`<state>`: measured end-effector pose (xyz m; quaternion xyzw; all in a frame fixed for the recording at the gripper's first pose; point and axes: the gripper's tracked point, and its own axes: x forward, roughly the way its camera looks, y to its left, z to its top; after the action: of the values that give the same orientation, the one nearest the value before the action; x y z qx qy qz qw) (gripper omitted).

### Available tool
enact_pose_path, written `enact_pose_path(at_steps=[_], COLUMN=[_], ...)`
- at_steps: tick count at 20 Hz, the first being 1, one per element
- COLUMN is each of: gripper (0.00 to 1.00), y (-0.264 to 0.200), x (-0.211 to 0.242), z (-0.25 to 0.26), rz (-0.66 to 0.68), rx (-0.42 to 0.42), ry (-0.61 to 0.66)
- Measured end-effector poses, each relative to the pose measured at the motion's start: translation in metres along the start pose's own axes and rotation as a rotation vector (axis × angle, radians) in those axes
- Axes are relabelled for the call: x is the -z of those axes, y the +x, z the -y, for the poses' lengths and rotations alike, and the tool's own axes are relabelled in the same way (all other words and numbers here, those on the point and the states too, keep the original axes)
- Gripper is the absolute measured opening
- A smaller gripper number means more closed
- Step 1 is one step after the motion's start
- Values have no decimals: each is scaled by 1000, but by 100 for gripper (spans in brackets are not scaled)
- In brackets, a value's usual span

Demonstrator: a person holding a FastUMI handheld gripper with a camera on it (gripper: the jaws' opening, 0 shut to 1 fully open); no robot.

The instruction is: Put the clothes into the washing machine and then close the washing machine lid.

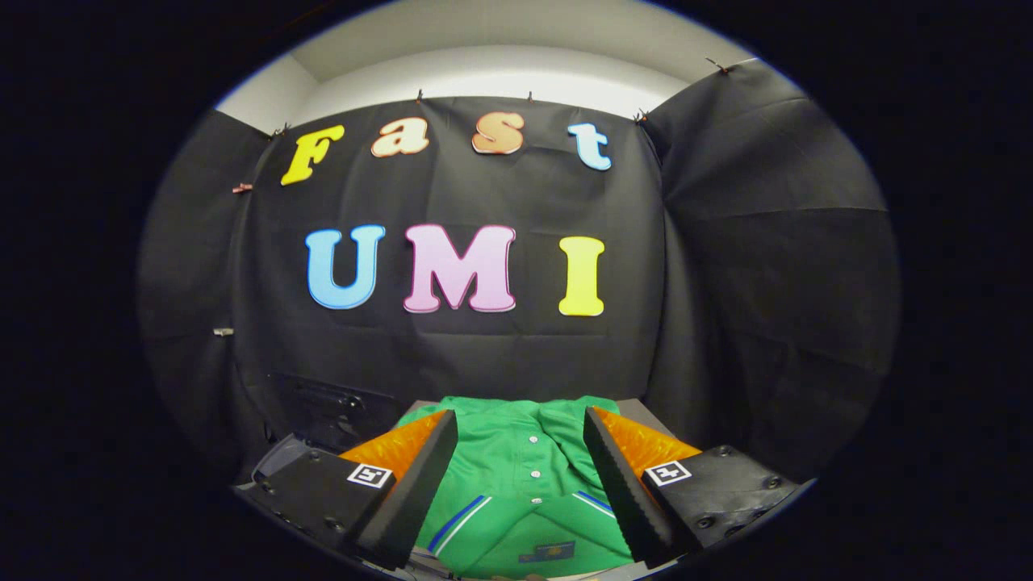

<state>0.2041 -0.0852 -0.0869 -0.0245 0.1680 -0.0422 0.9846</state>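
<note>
A green shirt with white buttons and a blue-and-white striped collar lies folded flat on a grey surface. My gripper hovers above it, open, with the shirt's button placket showing in the wide gap between the two fingers. Neither finger touches the cloth as far as I can tell. To the left, beyond the left finger, a dark boxy shape with a handle-like recess stands against the booth wall; it is too dark to tell whether it is the washing machine.
The black booth wall closes in the space behind and to both sides of the shirt. A pale ceiling shows above the cloth.
</note>
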Motion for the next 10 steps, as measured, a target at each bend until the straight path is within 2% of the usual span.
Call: enact_pose_path(at_steps=[4,10], gripper=[98,98], y=[36,66], x=[21,49], z=[10,11], rz=[-94,-236], rx=[25,27], ry=[5,-22])
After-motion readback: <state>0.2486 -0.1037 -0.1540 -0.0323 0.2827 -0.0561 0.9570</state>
